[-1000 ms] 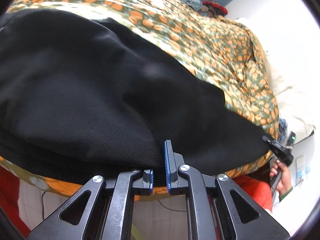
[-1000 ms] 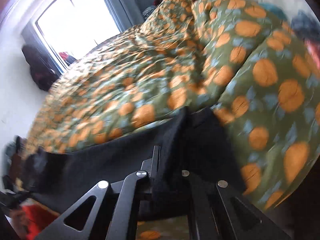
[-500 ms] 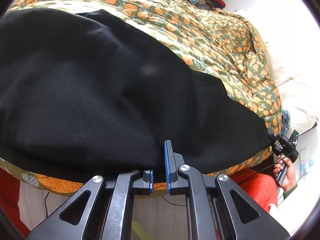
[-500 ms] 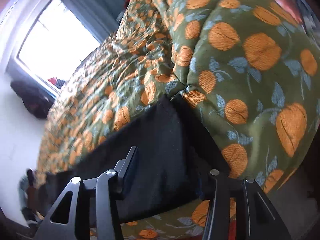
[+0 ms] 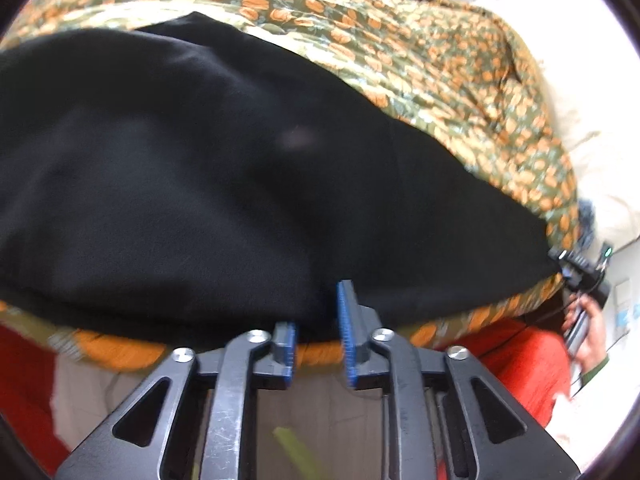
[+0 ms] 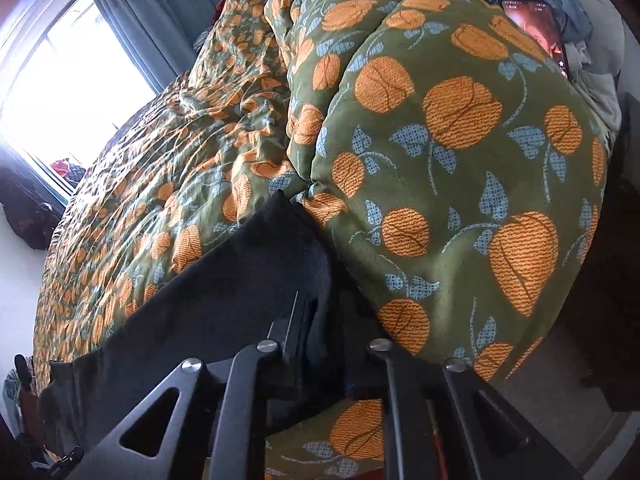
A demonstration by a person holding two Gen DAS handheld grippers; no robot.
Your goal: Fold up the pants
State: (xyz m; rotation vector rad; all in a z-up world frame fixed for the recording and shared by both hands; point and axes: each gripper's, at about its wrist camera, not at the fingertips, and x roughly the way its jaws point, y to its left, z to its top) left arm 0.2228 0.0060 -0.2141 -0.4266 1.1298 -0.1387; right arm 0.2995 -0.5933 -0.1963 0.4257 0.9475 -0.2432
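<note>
1. Black pants are lying spread across a bed, on an olive quilt with an orange print.
2. Left gripper is sitting at the near hem of the pants, at the bed edge, pointing down at the cloth.
3. Its jaws are opening; a clear gap is showing between the blue pads, and the pads are not pressing on the cloth, so it is gripping nothing. The pant edge is lying just past the fingertips.
4. Right gripper is sitting at the other end of the pants, where the dark fabric is running up against a puffed fold of quilt.
5. Its jaws are opening too; dark cloth is lying between the fingers, and the pads look to be off it, so it is loose, not clamped.
6. In the left view a hand is holding the right gripper's handle at the far right edge of the frame.
7. A phone is lying on the quilt near crumpled clothes; a window with grey curtains is showing at left.
</note>
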